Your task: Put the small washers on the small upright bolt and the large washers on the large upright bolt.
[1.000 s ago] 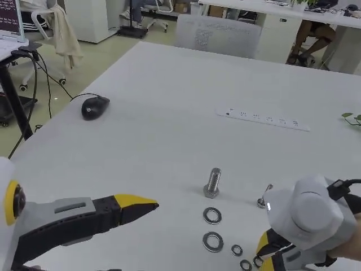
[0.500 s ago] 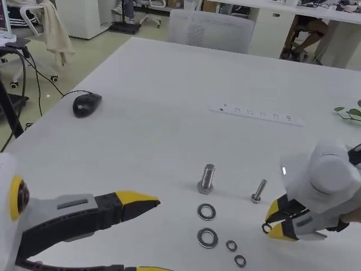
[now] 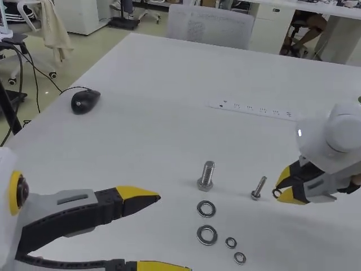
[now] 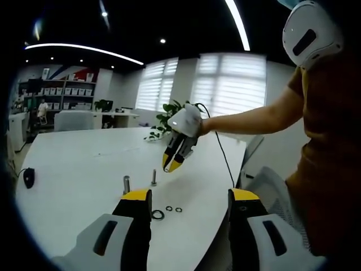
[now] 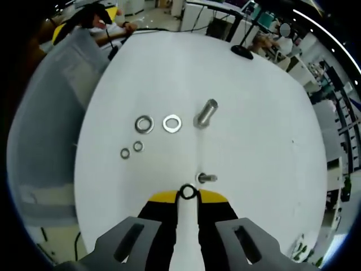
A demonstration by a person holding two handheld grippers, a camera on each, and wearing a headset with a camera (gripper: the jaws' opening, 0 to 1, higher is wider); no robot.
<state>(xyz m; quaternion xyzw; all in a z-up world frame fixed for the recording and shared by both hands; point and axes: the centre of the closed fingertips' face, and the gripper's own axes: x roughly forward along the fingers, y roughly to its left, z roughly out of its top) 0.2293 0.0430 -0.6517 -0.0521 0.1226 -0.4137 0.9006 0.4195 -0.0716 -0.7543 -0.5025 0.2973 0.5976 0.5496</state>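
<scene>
On the white table (image 3: 169, 113) the left claw (image 4: 190, 195) gapes wide, unused. The right claw (image 5: 188, 196), with the small bolt (image 5: 207, 178) just ahead of its tips, pinches what looks like a small washer (image 5: 188, 186). The step in hand is threading it, so the next move is to centre the hole over the bolt's tip, lower and release.

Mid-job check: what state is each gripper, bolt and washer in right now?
Left gripper: open, empty.
Right gripper: shut on small washer.
Large bolt: upright, bare.
Small bolt: upright, bare.
Large washers: two, lying flat, loose.
Other small washers: two, lying flat, loose.
</scene>
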